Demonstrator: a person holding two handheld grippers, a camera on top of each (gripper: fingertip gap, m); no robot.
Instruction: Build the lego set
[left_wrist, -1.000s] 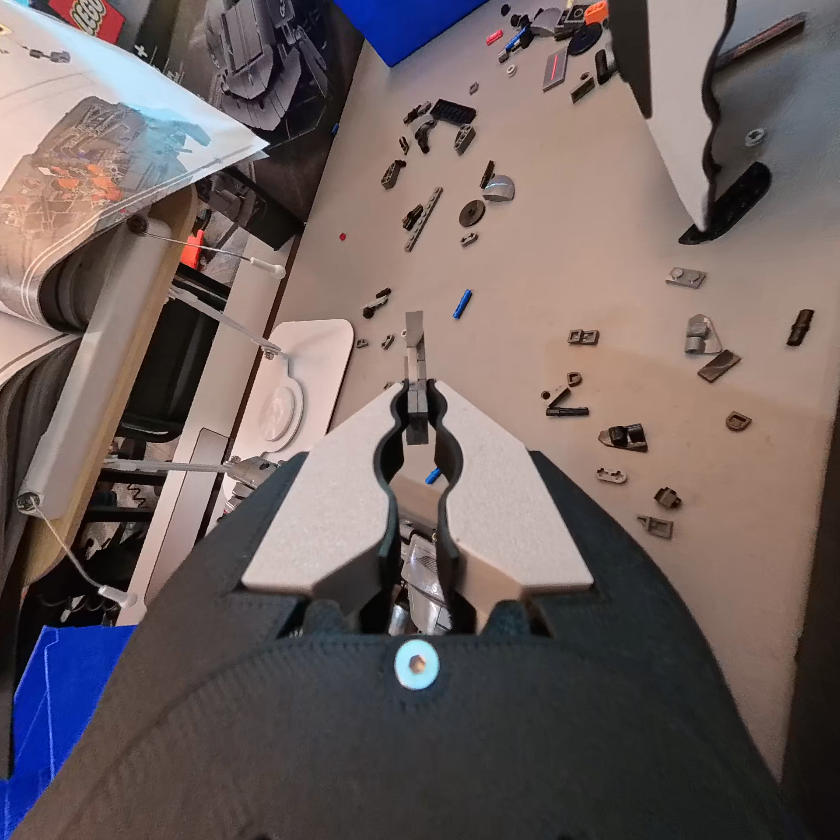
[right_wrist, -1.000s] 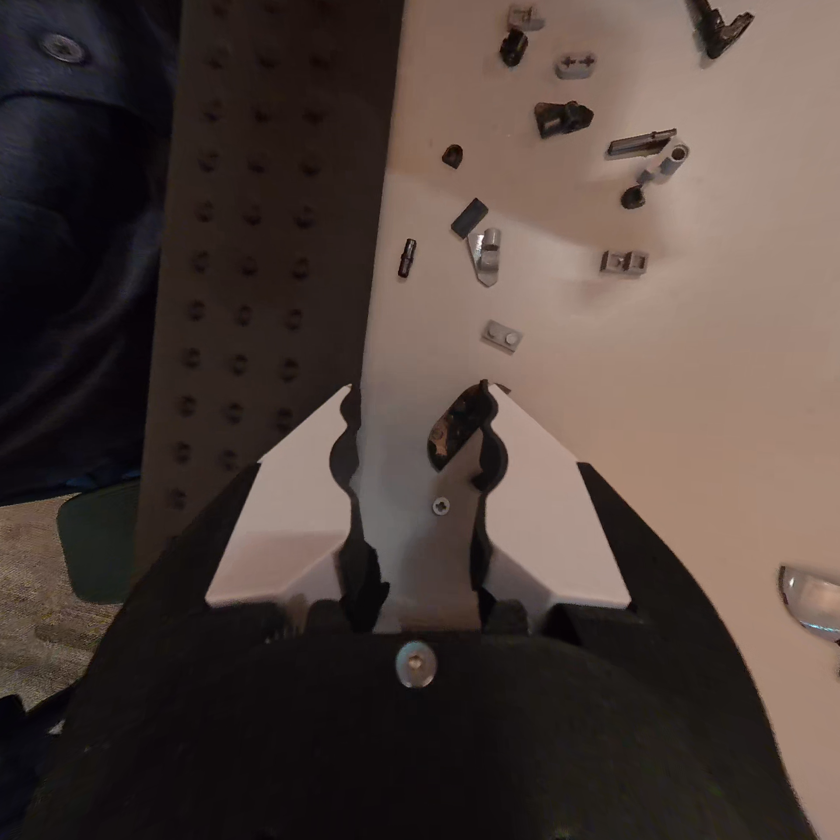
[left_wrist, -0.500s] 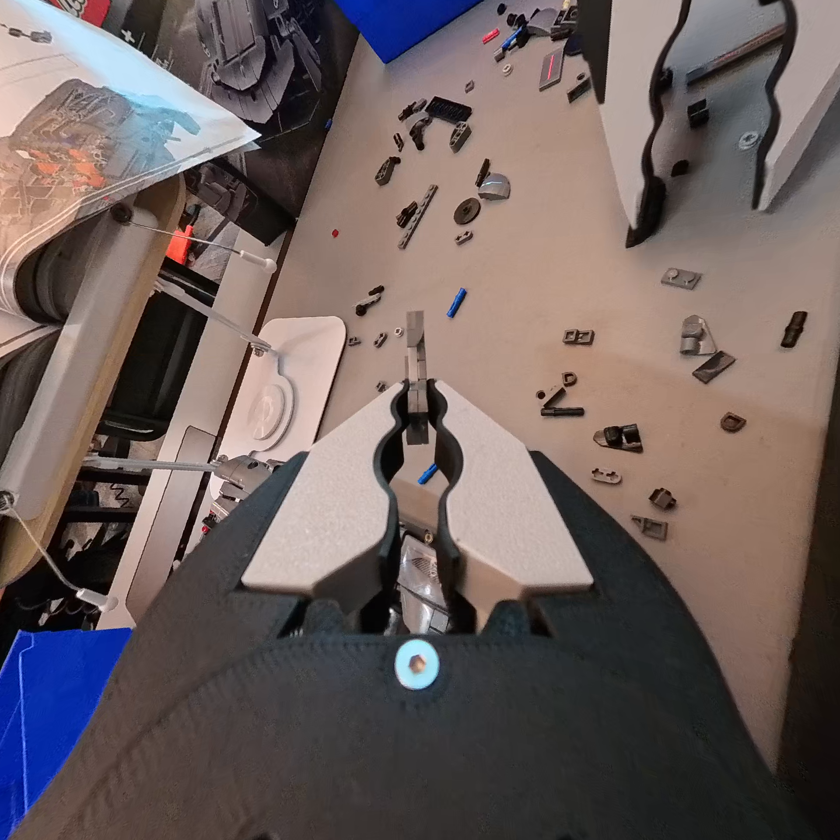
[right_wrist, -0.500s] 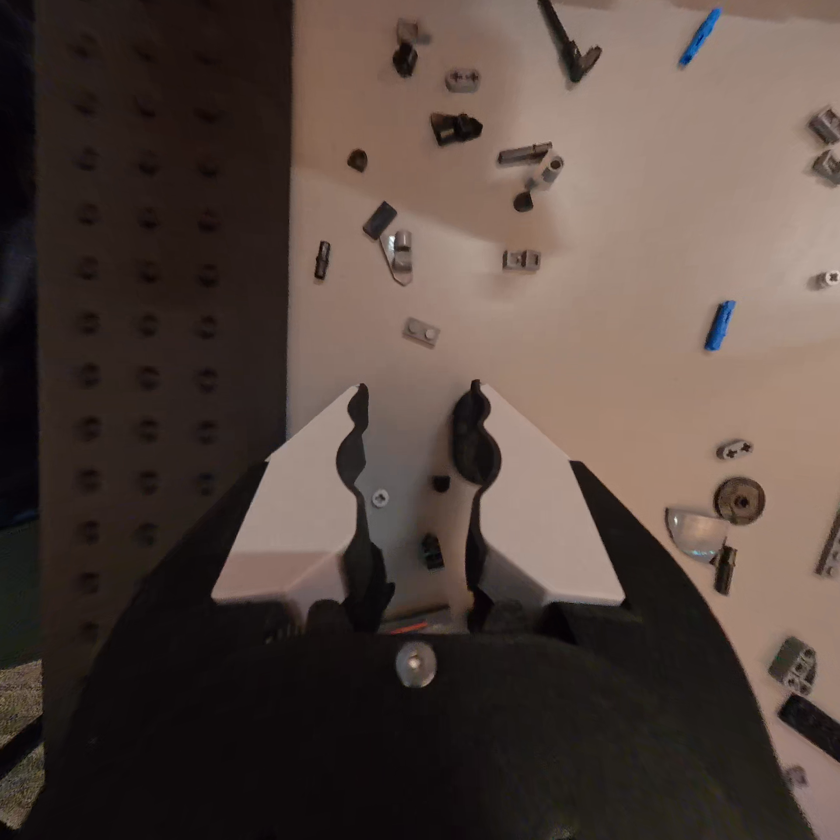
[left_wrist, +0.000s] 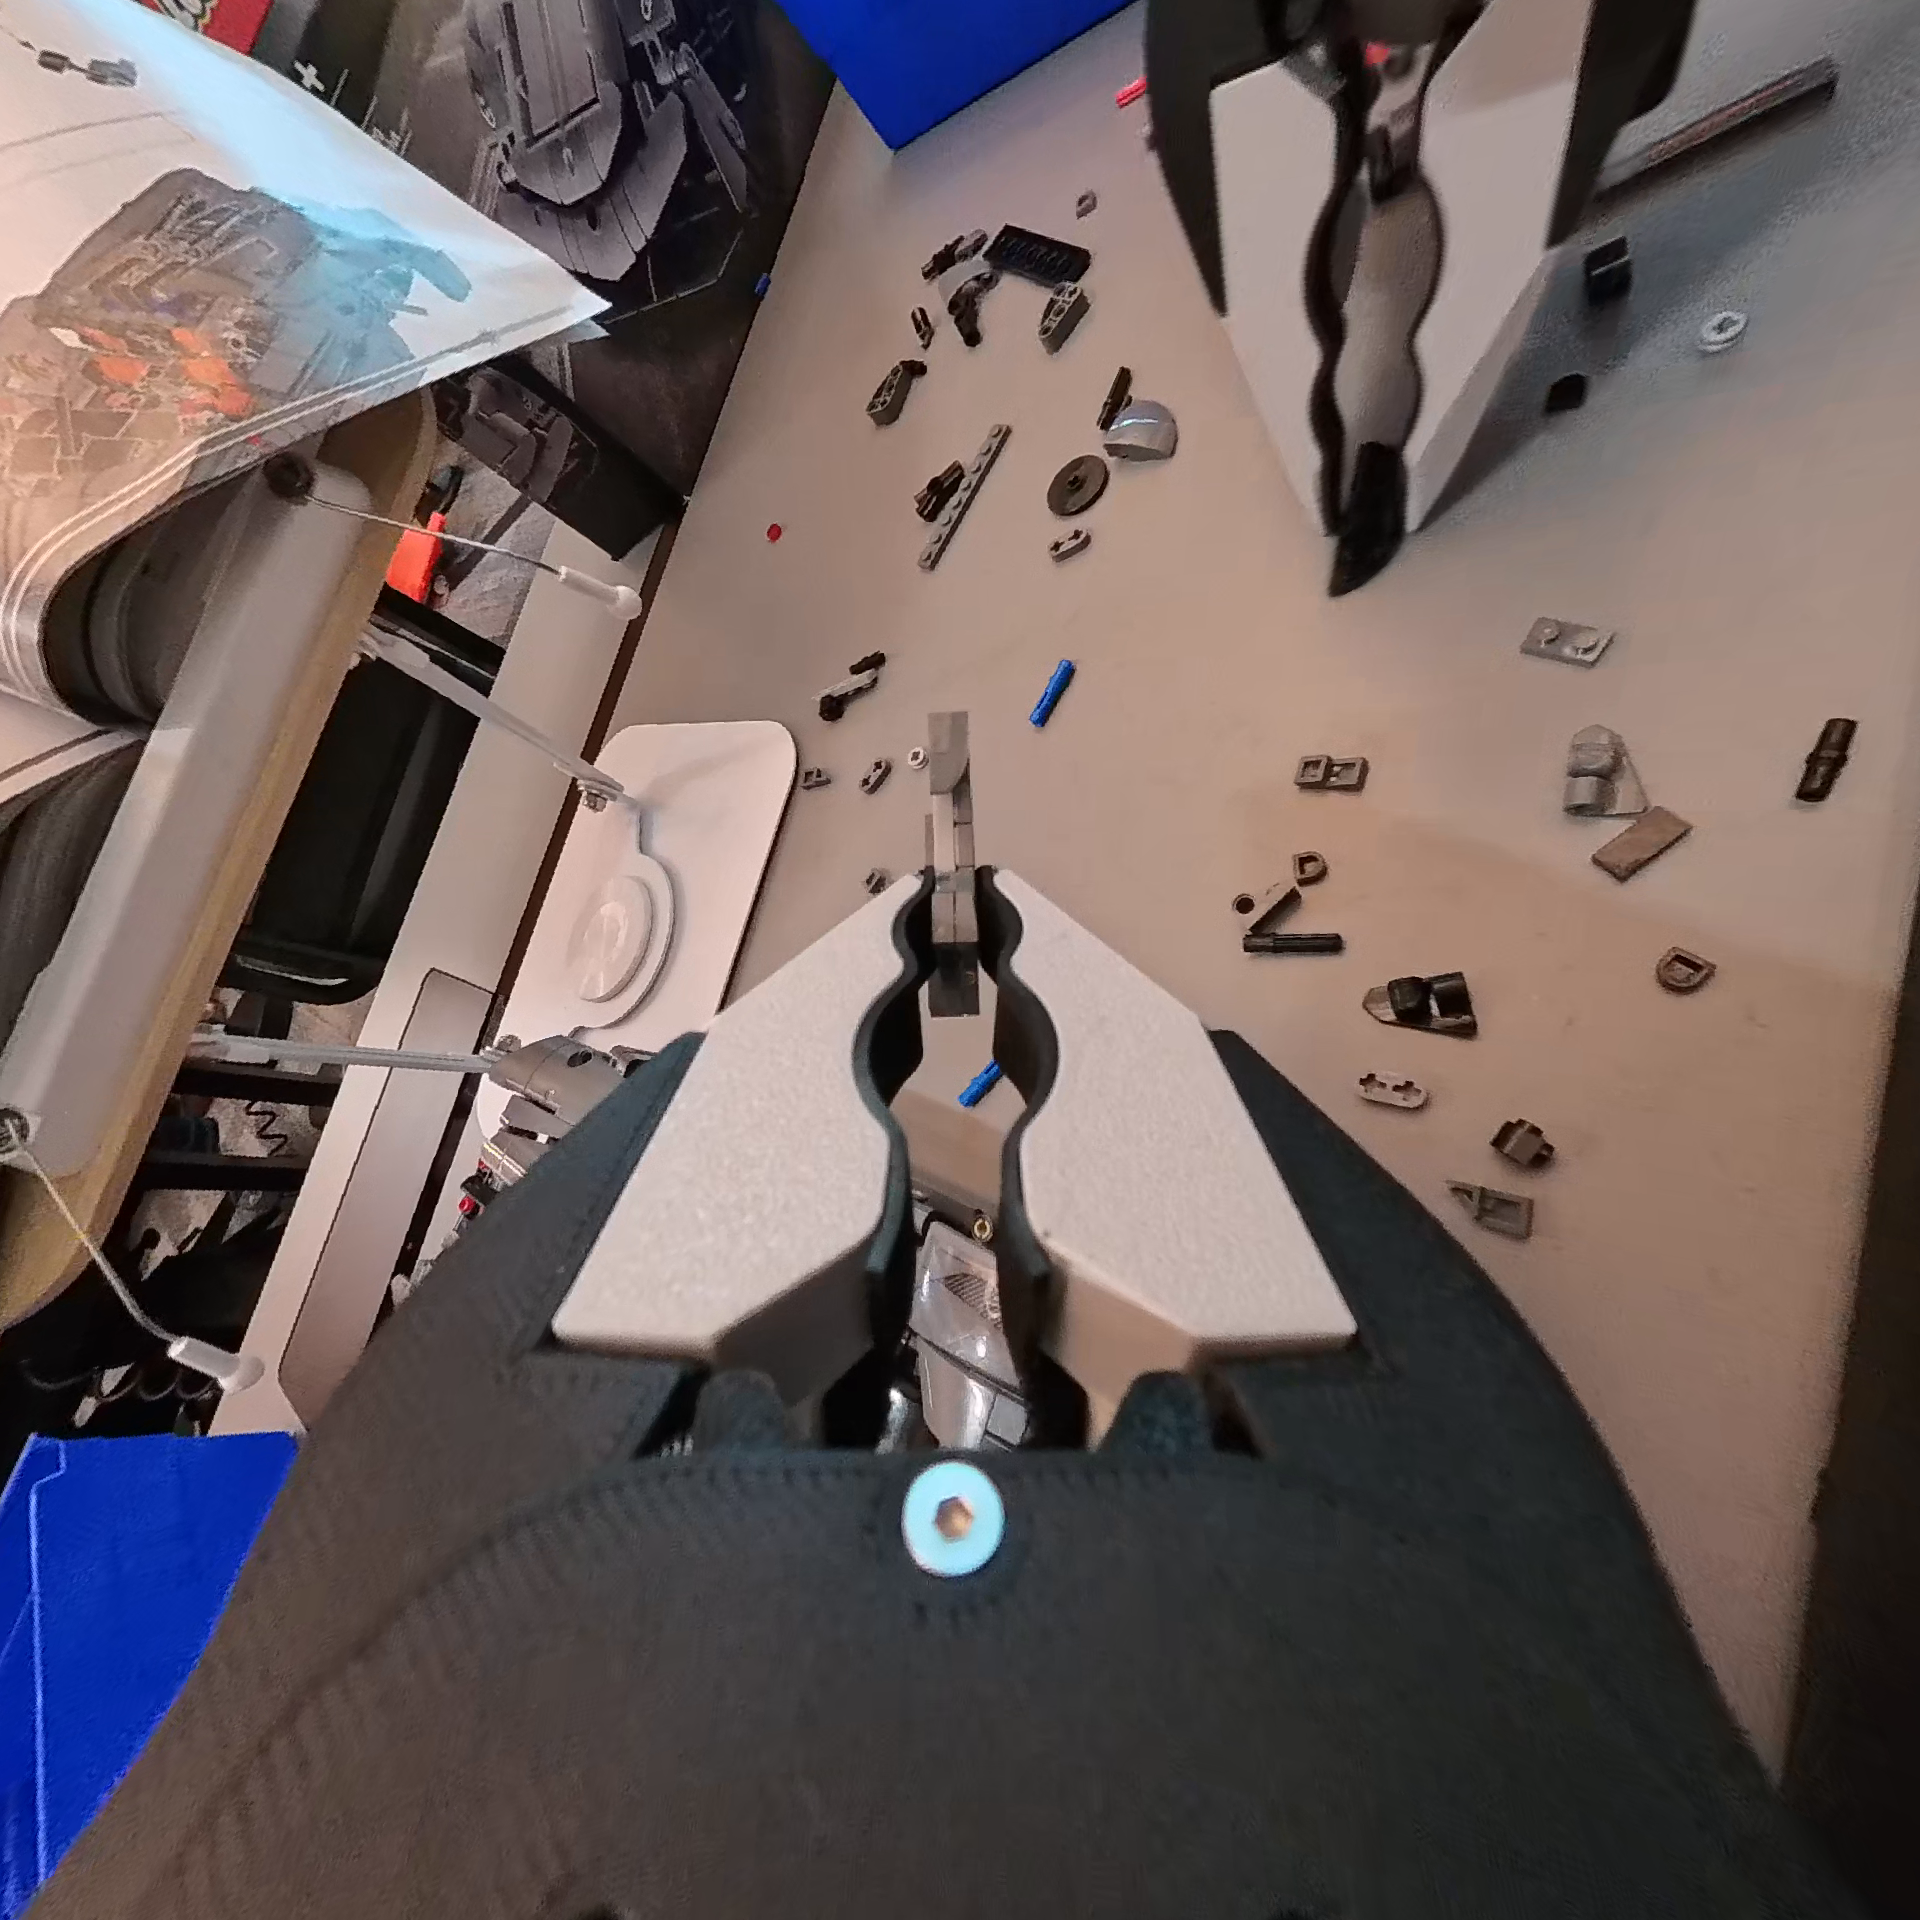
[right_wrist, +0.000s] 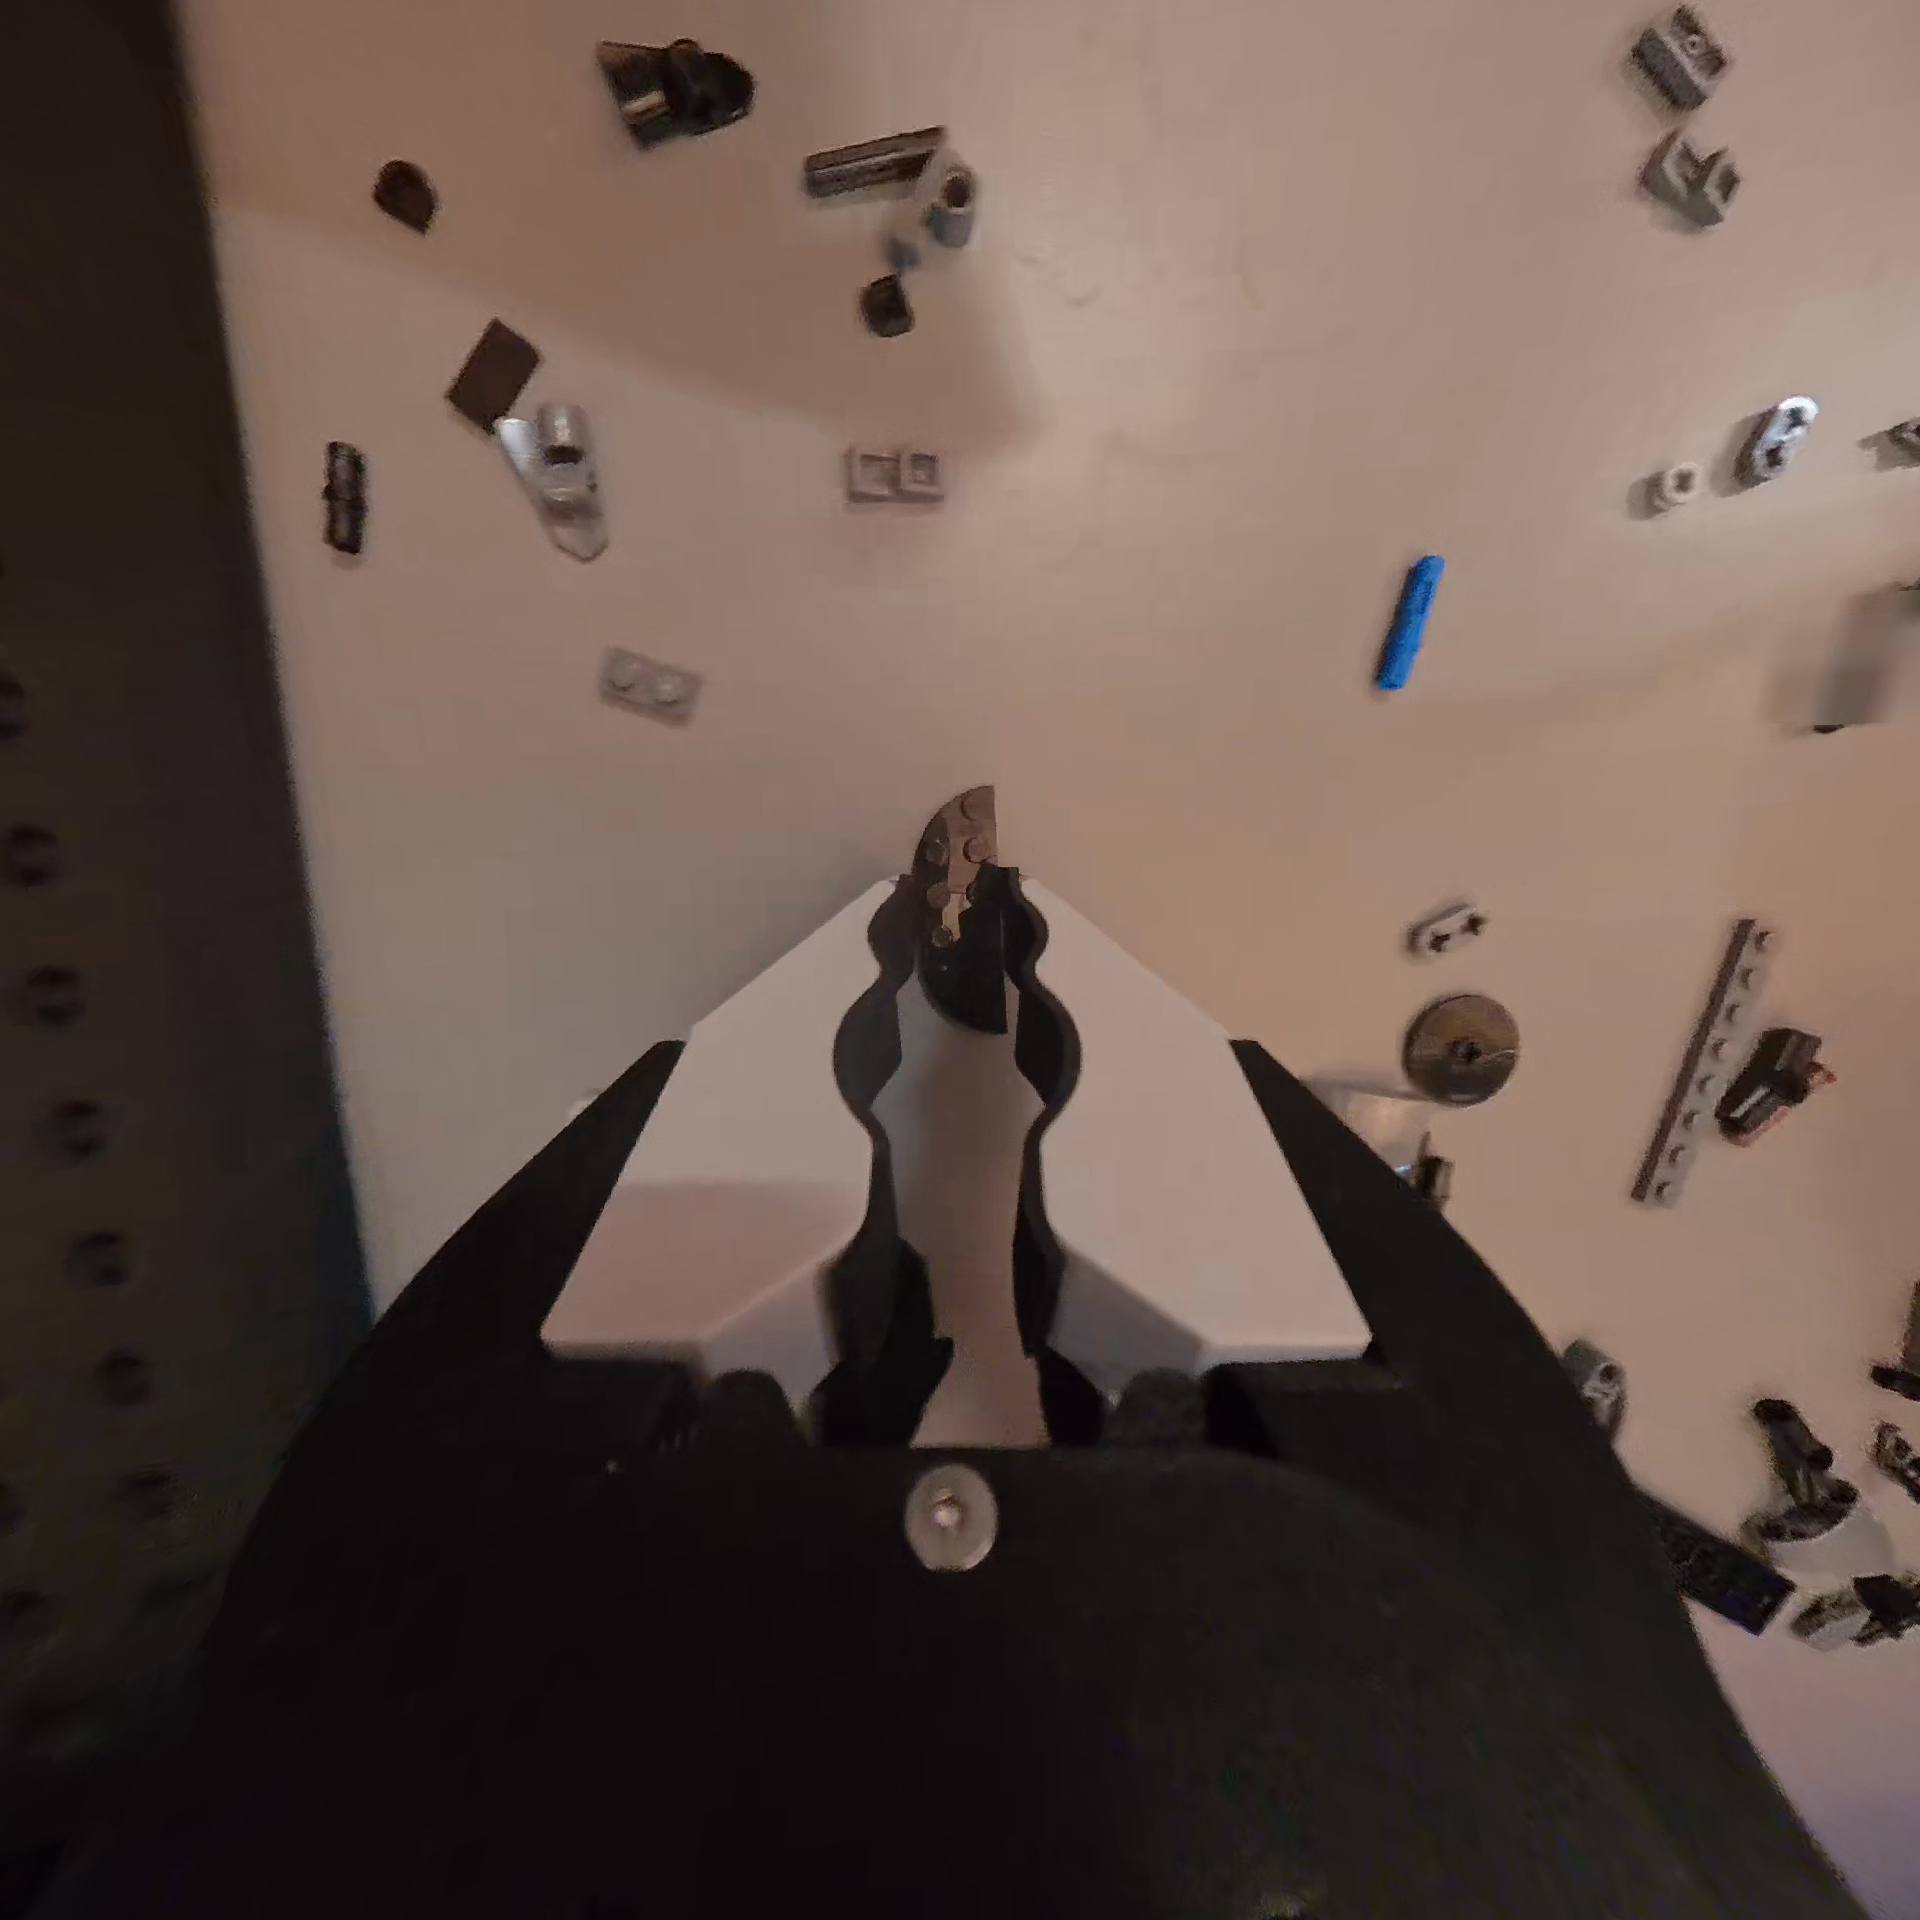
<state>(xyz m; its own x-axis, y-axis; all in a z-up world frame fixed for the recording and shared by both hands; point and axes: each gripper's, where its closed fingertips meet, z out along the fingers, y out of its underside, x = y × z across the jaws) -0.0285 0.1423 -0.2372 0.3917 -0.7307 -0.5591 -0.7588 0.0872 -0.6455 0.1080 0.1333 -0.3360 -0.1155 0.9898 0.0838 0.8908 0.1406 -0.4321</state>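
My left gripper (left_wrist: 954, 883) is shut on a slim grey lego assembly (left_wrist: 950, 764) that sticks out past the fingertips, held above the beige table (left_wrist: 1195, 644). My right gripper (right_wrist: 951, 896) is shut on a black rounded plate with studs (right_wrist: 958, 868), whose curved end pokes out beyond the tips. In the left wrist view the right gripper (left_wrist: 1369, 520) hangs at the top right, tips down, with the black plate (left_wrist: 1363, 530) between them. Several loose grey and black pieces lie scattered on the table in both views.
An open instruction booklet (left_wrist: 208, 291) and a white pad (left_wrist: 686, 831) lie beyond the table's left edge. A blue pin (right_wrist: 1408, 621), a dark disc (right_wrist: 1460, 1049) and a long grey plate (right_wrist: 1704, 1060) lie to the right. A dark perforated strip (right_wrist: 94, 935) borders the table. The grippers' ends are close to 15 cm from one another. The left gripper is farther from the blue pin (right_wrist: 1408, 621), some 15 cm, than the right, some 9 cm. Seen from the left wrist view (left_wrist: 1052, 692) as well.
My right gripper has shut on the black rounded plate and swung over the scattered pieces, coming further into the left wrist view. My left gripper has barely moved and keeps its grey assembly.
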